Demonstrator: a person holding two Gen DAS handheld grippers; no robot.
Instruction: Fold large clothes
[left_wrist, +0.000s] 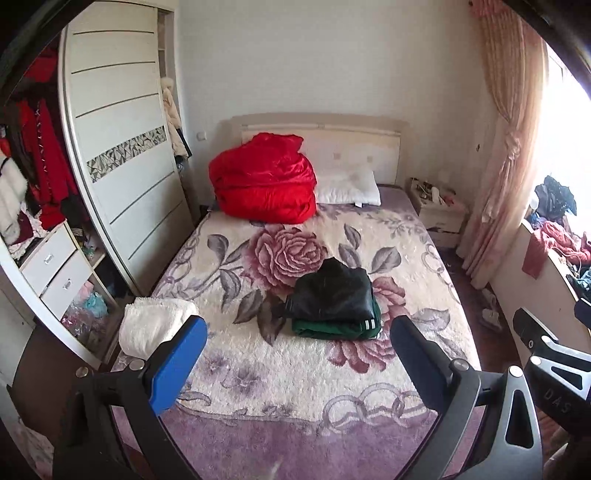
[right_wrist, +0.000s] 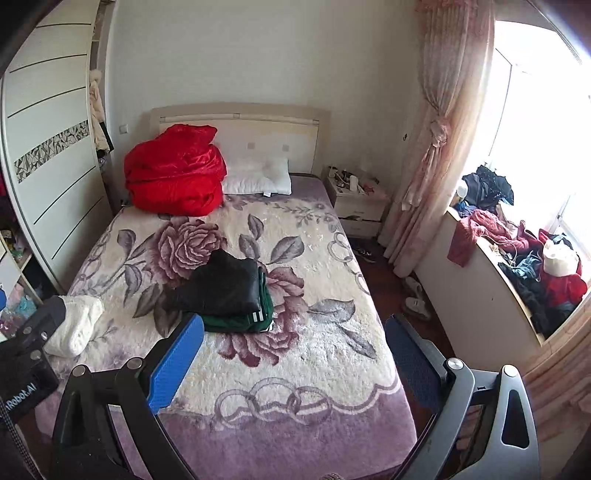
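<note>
Hovering above the foot edge of the bed (left_wrist: 314, 417), the left claw (left_wrist: 295, 354) stands wide, its blue pads far apart with nothing between them; the right claw (right_wrist: 291, 354) is likewise spread wide and holds nothing. Near the middle of the bed lies a folded black garment (left_wrist: 332, 291) stacked on a folded green garment (left_wrist: 332, 328) with white stripes at its hem, the pair resting on the rose pattern of the blanket, well clear of every edge. A folded white fleece (left_wrist: 151, 325) sits at the left edge near the foot corner, just beside the left claw's left finger. At the head of the bed a bundled red quilt (left_wrist: 262, 181) leans toward the left corner with a white pillow (left_wrist: 349, 188) touching its right side. Bare blanket runs from the stack to the foot edge and out to the right edge. Seen from the left wrist, an open wardrobe (left_wrist: 44, 177) with red clothes and drawers crowds the left side of the bed, and part of the right claw's body shows at the far right. Seen from the right wrist, a strip of dark floor (right_wrist: 391, 280) runs along the right edge, with a nightstand (right_wrist: 358, 203) at the head corner, a tied pink curtain (right_wrist: 432, 147), and a window ledge (right_wrist: 491, 266) heaped with clothes.
</note>
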